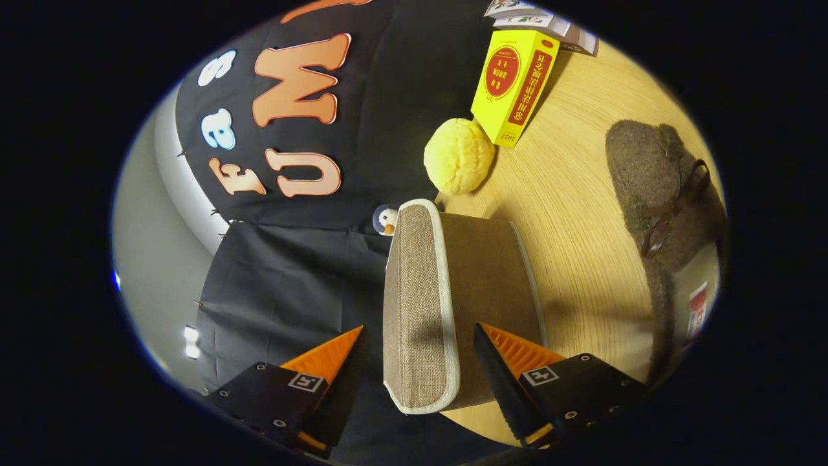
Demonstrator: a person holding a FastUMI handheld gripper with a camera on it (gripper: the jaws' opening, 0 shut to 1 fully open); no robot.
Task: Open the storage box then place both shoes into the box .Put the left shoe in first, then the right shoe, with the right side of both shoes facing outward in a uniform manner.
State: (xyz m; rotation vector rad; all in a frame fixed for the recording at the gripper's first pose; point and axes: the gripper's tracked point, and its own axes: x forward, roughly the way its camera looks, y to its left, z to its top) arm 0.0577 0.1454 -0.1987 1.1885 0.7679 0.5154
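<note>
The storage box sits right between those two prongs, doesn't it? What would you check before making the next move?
1. Gripper open: ok, its fingers stand apart on either side of the storage box.
2. Fingers pressing on the box: not ok, a gap shows at each finger.
3. Box lid closed: ok as a starting state, its trimmed edge lies flush against the box body; opening remains to be done.
4. Shoe within sight: ok, one dark laced shoe lies on the wooden table beyond the box.
5. Second shoe located: cannot tell.
6. Clutter near the box: ok, the yellow ball and yellow carton stand beyond it, apart.
</note>
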